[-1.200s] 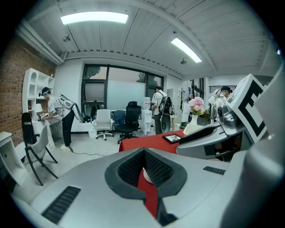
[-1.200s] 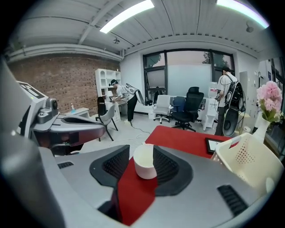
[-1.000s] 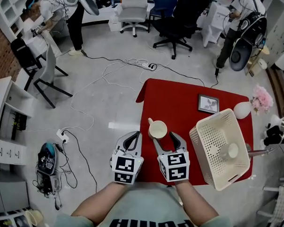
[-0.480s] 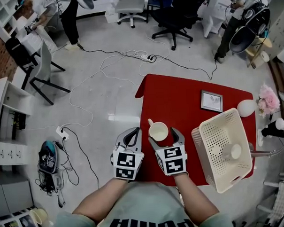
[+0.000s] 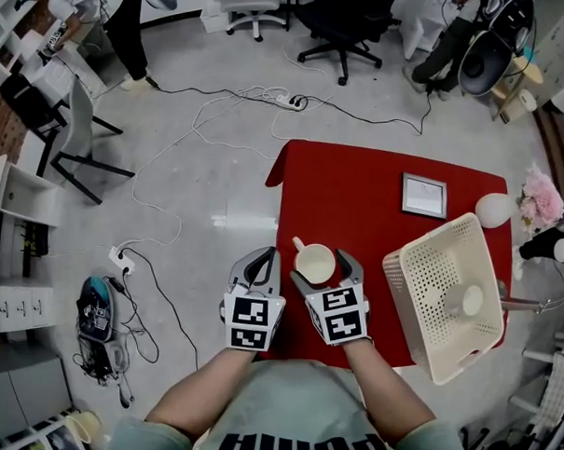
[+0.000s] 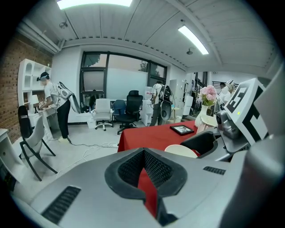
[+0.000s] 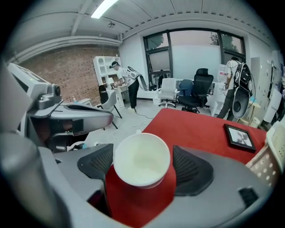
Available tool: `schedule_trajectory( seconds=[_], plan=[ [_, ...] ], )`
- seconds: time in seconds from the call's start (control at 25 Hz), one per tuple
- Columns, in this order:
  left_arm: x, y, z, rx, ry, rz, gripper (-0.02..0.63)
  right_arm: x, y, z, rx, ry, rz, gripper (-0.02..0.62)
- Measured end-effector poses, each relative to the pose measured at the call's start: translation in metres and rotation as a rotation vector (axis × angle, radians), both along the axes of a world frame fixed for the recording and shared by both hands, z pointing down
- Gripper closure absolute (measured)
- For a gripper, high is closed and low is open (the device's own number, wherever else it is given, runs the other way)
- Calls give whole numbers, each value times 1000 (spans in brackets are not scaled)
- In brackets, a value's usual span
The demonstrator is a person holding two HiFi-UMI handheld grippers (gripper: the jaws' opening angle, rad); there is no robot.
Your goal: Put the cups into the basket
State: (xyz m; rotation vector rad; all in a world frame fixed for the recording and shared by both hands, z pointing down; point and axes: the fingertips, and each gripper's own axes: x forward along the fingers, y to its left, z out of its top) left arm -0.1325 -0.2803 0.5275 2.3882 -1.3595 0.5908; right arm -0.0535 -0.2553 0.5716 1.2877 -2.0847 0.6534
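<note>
A cream cup (image 5: 313,262) with a small handle stands upright on the red table (image 5: 373,183) near its front left corner. My right gripper (image 5: 323,270) reaches around it; its jaws are opening, with the cup (image 7: 141,159) between the pads and a gap on the right side. Just left of it, my left gripper (image 5: 256,268) hovers at the table's edge, shut and empty (image 6: 144,167). A second cup (image 5: 464,300) lies inside the cream perforated basket (image 5: 416,260) at the table's right.
A framed picture (image 5: 423,195), a white vase (image 5: 494,209) and pink flowers (image 5: 542,197) sit behind the basket. Cables (image 5: 212,129) run across the floor left of the table. Office chairs and people are far back.
The right gripper's jaws have spread wider around the cup, which stays on the table. The left gripper keeps its place beside it.
</note>
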Motion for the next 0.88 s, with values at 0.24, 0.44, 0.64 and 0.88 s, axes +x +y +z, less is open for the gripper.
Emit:
schedule_trajectory(
  seconds=[0.24, 0.44, 0.64, 0.88],
  plan=[
    [5, -5, 2, -3, 11, 13, 601, -5, 1, 12, -26, 33, -19, 201],
    [9, -13, -1, 0, 10, 16, 601, -4, -5, 19, -45, 45, -16, 201],
    [4, -5, -1, 2, 11, 14, 601, -6, -1, 21, -24, 43, 0, 202],
    [1, 2, -7, 18, 11, 25, 601, -6, 8, 18, -21, 58, 7, 202]
  ],
)
